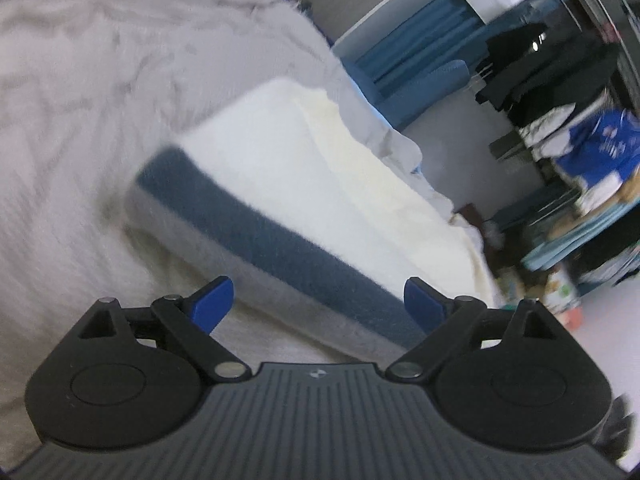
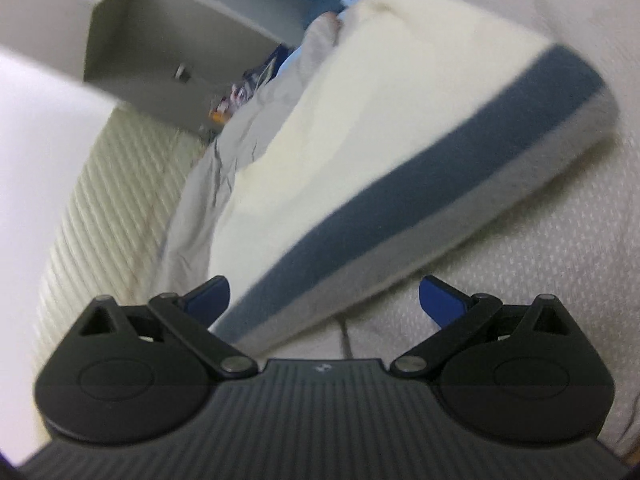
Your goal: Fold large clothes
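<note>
A cream fleece garment (image 1: 312, 168) with a blue band and a grey hem lies folded on the bed. The left wrist view shows my left gripper (image 1: 319, 304) open just in front of the grey hem, its blue pads (image 1: 214, 300) apart with only the hem edge seen between them, not pressed. The same garment (image 2: 360, 132) fills the right wrist view. There my right gripper (image 2: 334, 300) stands wide open over the hem's near end, its blue pads (image 2: 440, 300) clear of the cloth.
A pale grey bedspread (image 1: 80, 120) covers the bed under the garment. In the left wrist view, a blue chair (image 1: 420, 88) and shelves with clothes (image 1: 580, 152) stand beyond the bed. The right wrist view shows the quilted mattress side (image 2: 112, 200) and a white cabinet (image 2: 168, 40).
</note>
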Motion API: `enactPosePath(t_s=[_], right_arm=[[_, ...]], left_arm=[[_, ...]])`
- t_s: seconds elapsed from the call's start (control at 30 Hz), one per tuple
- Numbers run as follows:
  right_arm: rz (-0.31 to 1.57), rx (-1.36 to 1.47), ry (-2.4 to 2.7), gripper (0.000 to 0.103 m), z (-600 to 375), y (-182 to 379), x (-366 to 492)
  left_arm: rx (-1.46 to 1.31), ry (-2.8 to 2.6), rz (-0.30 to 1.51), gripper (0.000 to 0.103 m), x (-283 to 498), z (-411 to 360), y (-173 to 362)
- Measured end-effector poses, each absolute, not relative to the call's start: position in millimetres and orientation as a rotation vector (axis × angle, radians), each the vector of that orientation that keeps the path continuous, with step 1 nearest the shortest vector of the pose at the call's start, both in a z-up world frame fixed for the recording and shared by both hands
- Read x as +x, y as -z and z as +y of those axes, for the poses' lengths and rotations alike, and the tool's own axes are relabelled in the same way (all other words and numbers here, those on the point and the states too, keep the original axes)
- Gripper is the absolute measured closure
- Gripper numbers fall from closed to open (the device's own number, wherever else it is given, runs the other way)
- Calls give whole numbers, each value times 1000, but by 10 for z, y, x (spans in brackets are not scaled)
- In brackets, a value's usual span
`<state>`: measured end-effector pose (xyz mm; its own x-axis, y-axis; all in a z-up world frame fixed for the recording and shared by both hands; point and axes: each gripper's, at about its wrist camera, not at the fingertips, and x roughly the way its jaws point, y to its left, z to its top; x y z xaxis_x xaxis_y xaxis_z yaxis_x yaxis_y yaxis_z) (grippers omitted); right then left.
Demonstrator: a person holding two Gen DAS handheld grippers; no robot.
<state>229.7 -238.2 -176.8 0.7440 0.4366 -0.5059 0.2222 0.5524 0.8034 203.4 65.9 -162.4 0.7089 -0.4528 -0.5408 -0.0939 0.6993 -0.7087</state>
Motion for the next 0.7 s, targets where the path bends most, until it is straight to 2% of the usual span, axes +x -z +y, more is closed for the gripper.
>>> enactPosePath(t_s=[0.2,0.33,0.5,0.53,0.57,0.63,0.7], right_arm=[[688,1131,-84,0,-2547,1885,2343],[693,1196,-21,1,-2653,2032,2357],[678,1206,51,4,-2714,2117,2431],[682,1201,61,5,-2733,2130,2459],[691,1185,76,14,-2722,2131,2476],[698,1166,88,19,-2709,2137,2503],[693,1150,90,25,-2712,2124,2489]], left_arm=[[-1073,242,861,9,2231,859,2090],[-1272,269,841,10,2257,1038,2356],[-1317,258,818,10,2374,1117,2452],[-1309,257,819,10,2402,1106,2458],[-1294,257,823,11,2432,1088,2460],[-1257,244,825,17,2479,1057,2434],[-1221,222,823,32,2518,1030,2413]])
